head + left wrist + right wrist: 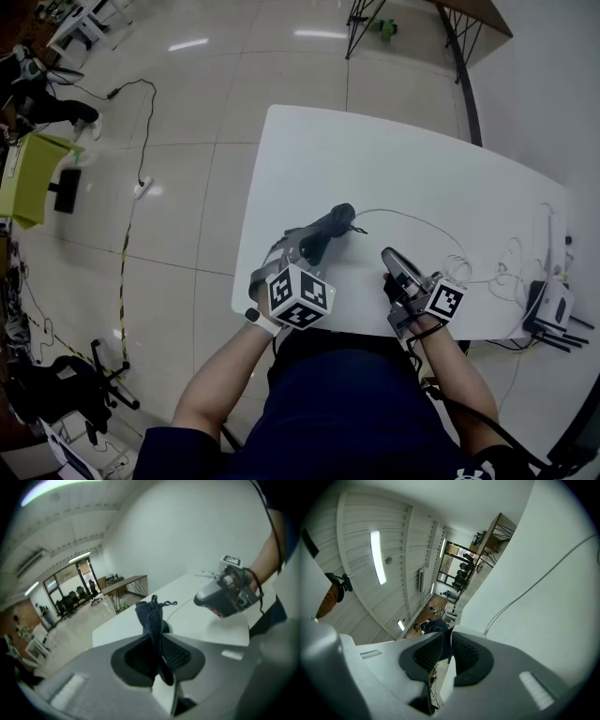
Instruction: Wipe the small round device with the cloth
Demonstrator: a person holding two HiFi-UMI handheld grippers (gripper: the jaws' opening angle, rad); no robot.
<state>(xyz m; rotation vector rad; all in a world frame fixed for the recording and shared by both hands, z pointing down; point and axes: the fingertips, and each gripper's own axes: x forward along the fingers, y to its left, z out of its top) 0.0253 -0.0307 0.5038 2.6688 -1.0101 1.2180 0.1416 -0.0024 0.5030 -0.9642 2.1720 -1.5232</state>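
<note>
A dark blue cloth (336,221) sticks out over the white table (403,159), bunched and upright in the left gripper view (151,616). My left gripper (310,242) is shut on the cloth's lower end (160,644). My right gripper (388,256) hovers near the table's front edge, a hand's width to the right of the left one, and it also shows in the left gripper view (202,597). Its jaws (446,641) stand almost together on a small dark blue thing (437,626), seemingly the small round device. Only an edge of that thing shows.
A thin white cable (412,217) curves across the table towards loose coils (511,258) and a white box with black antennas (555,305) at the right edge. A wall runs along the right. Tiled floor with cables (141,141) lies to the left.
</note>
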